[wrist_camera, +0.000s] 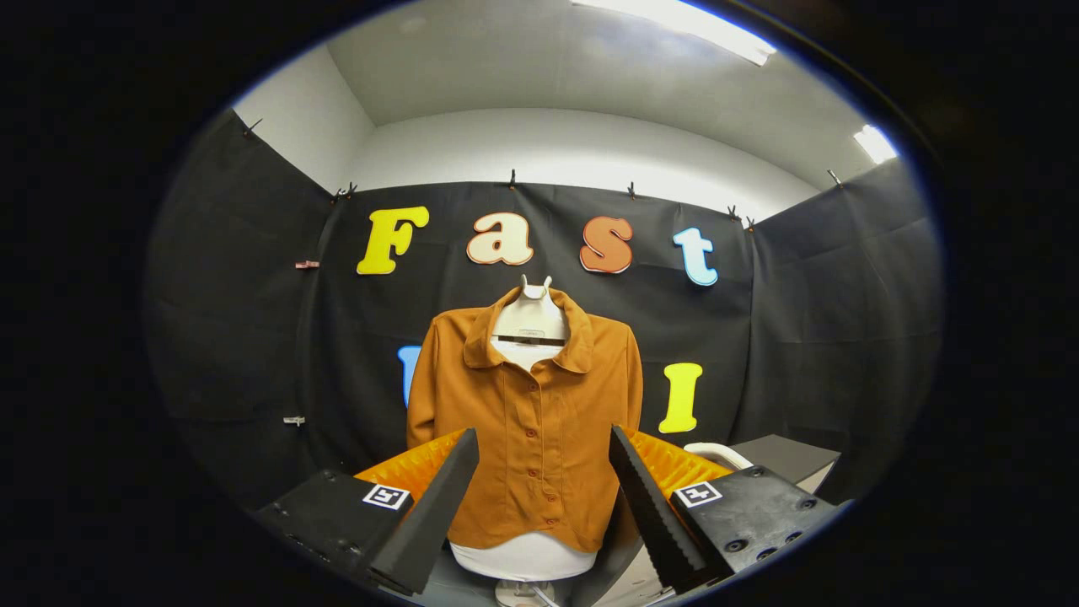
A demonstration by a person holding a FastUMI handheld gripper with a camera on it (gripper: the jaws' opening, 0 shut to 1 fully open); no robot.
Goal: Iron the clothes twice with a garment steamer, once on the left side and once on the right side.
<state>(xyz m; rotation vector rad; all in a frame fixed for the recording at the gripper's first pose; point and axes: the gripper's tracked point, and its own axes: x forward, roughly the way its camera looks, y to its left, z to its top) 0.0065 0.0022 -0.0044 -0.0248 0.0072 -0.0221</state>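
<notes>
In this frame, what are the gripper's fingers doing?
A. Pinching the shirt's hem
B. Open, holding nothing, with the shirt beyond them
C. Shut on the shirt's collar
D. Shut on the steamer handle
B: the gripper stands open with a wide gap between its fingers and nothing in it; the brown buttoned shirt hangs on a white mannequin torso beyond them, untouched.

Gripper (544, 459) level, jaws wide apart, nothing between.

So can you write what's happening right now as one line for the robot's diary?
stage: start, nothing held | gripper: open, fingers apart | shirt: brown, buttoned, on white mannequin beyond the fingers | steamer: not yet picked up
</notes>
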